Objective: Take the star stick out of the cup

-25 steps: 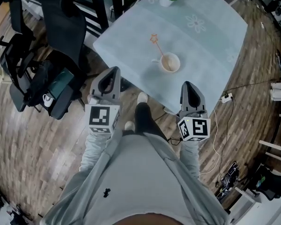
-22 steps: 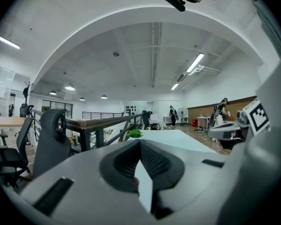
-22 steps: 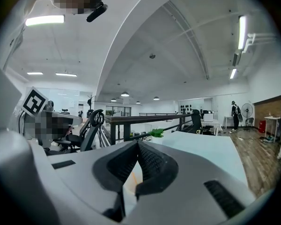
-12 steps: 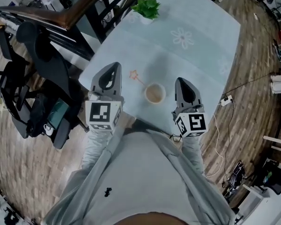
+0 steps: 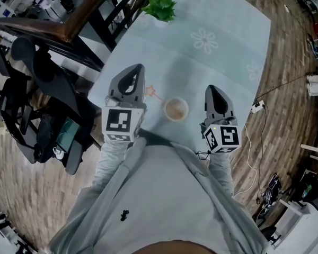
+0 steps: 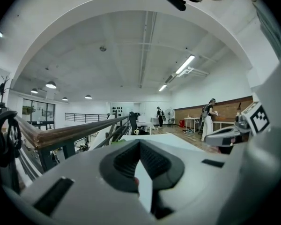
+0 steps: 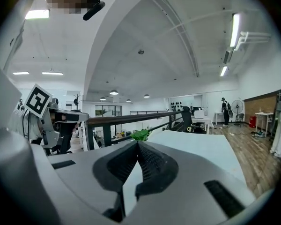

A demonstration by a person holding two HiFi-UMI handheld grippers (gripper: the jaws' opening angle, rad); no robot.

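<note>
A white cup [image 5: 176,109] stands near the front edge of the pale blue table [image 5: 222,52]. The star stick [image 5: 155,94] leans out of it to the left, its pink star beside my left gripper. My left gripper [image 5: 139,68] hovers just left of the star, jaws shut and empty. Right of the cup, my right gripper [image 5: 211,89] is also shut with nothing in it. In the left gripper view the jaws [image 6: 139,143] meet at the tip; the right gripper view shows the same [image 7: 138,144]. Neither gripper view shows the cup.
A green potted plant [image 5: 160,7] sits at the table's far corner, also in the right gripper view [image 7: 140,135]. A dark wooden railing [image 5: 69,28] and black office chairs [image 5: 42,105] stand left of the table. A cable and power strip [image 5: 256,108] lie on the wooden floor at right.
The person has stepped up to the table. Both grippers have moved forward from over the floor to either side of the cup. The cup and stick stay as they were.
</note>
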